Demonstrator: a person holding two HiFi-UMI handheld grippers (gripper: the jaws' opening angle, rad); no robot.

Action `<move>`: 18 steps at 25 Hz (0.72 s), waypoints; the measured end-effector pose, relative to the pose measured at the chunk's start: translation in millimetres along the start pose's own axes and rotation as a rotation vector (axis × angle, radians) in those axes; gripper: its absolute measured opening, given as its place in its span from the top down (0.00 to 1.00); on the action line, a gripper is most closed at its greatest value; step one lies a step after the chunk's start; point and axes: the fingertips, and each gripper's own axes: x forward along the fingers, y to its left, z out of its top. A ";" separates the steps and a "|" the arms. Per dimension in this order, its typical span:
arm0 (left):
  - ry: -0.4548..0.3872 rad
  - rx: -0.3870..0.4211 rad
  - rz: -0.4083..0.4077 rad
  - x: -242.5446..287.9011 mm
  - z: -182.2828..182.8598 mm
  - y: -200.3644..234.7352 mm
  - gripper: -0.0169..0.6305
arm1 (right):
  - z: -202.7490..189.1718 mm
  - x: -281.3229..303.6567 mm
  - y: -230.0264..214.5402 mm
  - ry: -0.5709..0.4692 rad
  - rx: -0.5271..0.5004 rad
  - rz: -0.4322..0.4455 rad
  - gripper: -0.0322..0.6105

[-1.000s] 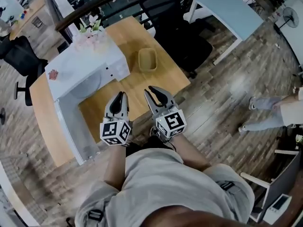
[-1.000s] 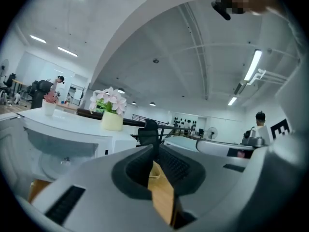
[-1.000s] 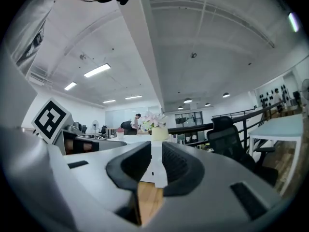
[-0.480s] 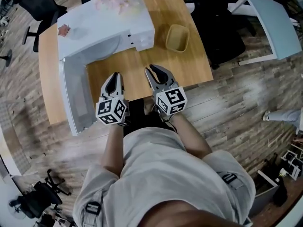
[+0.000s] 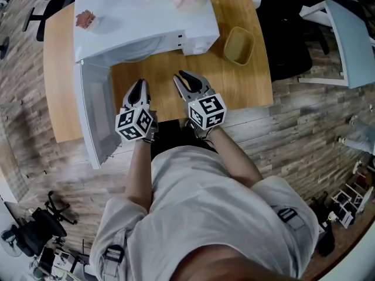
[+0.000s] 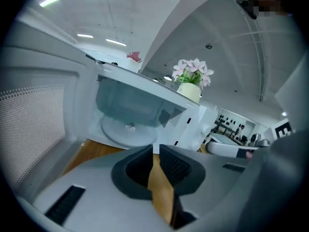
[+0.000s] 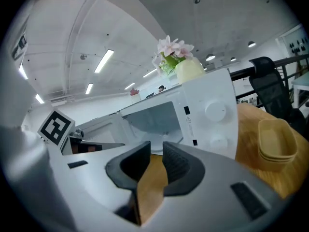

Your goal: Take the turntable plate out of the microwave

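The white microwave [image 5: 140, 16] stands on the wooden table [image 5: 246, 89] with its door [image 5: 94, 110] swung open to the left. The glass turntable plate [image 6: 128, 129] lies flat inside the cavity, seen clearly in the left gripper view. My left gripper [image 5: 139, 86] hovers over the table in front of the open cavity, its jaws a narrow gap apart with nothing between them [image 6: 155, 151]. My right gripper [image 5: 183, 78] is beside it, pointing at the cavity's right side. Its jaws [image 7: 156, 149] are opening and hold nothing. Both grippers are apart from the plate.
A tan bowl [image 5: 239, 44] sits on the table right of the microwave, also in the right gripper view [image 7: 275, 139]. A vase of pink flowers [image 6: 190, 81] stands on the microwave's top. A black office chair [image 7: 270, 81] is behind the table.
Both grippers have moved forward and down toward the open microwave, from the table's front edge to over the tabletop. The microwave now sits closer in the head view.
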 end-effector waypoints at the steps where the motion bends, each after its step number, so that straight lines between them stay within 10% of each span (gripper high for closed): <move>1: 0.009 -0.012 0.001 4.6 -0.6 6.0 0.89 | -1.3 7.8 0.5 0.012 0.005 0.003 0.82; 18: 0.061 -0.291 -0.027 65.0 -16.3 76.7 0.79 | -49.8 122.3 -2.3 0.182 0.179 0.013 0.79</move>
